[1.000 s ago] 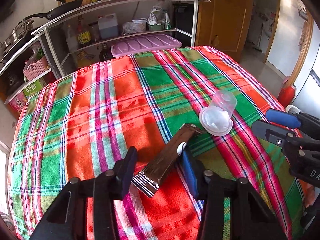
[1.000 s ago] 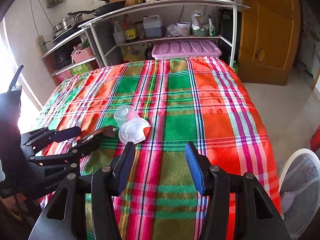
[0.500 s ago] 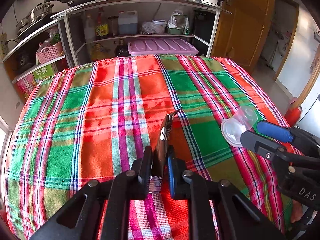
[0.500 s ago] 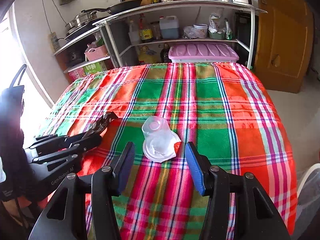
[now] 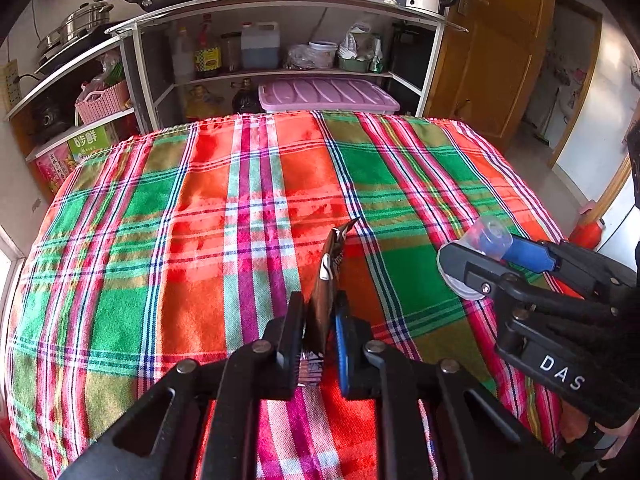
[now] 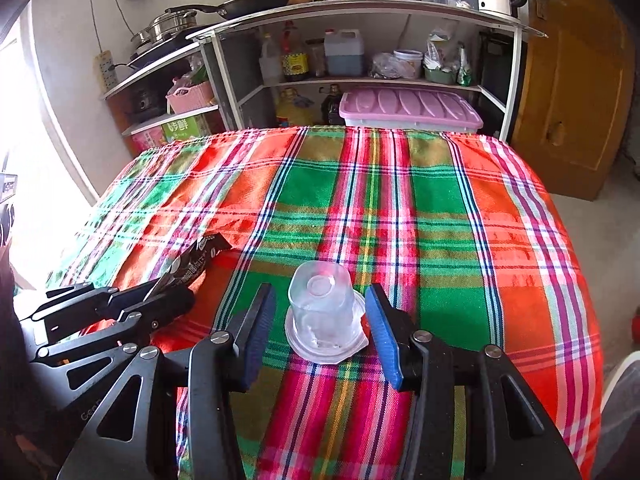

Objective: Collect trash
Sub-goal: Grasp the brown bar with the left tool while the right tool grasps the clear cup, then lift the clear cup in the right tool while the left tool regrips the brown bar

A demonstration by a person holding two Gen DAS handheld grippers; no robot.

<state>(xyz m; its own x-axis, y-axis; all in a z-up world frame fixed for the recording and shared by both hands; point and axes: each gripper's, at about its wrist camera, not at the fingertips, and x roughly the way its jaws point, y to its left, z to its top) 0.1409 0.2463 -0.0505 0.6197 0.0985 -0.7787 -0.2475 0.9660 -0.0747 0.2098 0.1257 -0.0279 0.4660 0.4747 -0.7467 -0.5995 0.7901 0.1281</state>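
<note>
A brown snack wrapper (image 5: 326,280) stands on edge between the pads of my left gripper (image 5: 318,330), which is shut on it just above the plaid cloth. The same wrapper (image 6: 200,258) pokes out of that gripper (image 6: 168,292) at the left of the right wrist view. A clear plastic cup (image 6: 322,314) lies upside down on its wide rim. My right gripper (image 6: 320,328) straddles it, jaws closing, with small gaps left between pads and cup. In the left wrist view the cup (image 5: 486,236) shows behind the right gripper (image 5: 492,254).
The plaid tablecloth (image 6: 440,208) covers the whole table. Behind its far edge stand a shelf unit (image 6: 360,16) with pans, bottles and a kettle, and a pink-lidded box (image 6: 408,110). A wooden door (image 6: 576,80) is at the right.
My left gripper closed on the wrapper and turned it up on edge. My right gripper travelled left to the cup, now between its pads, and its jaws have narrowed.
</note>
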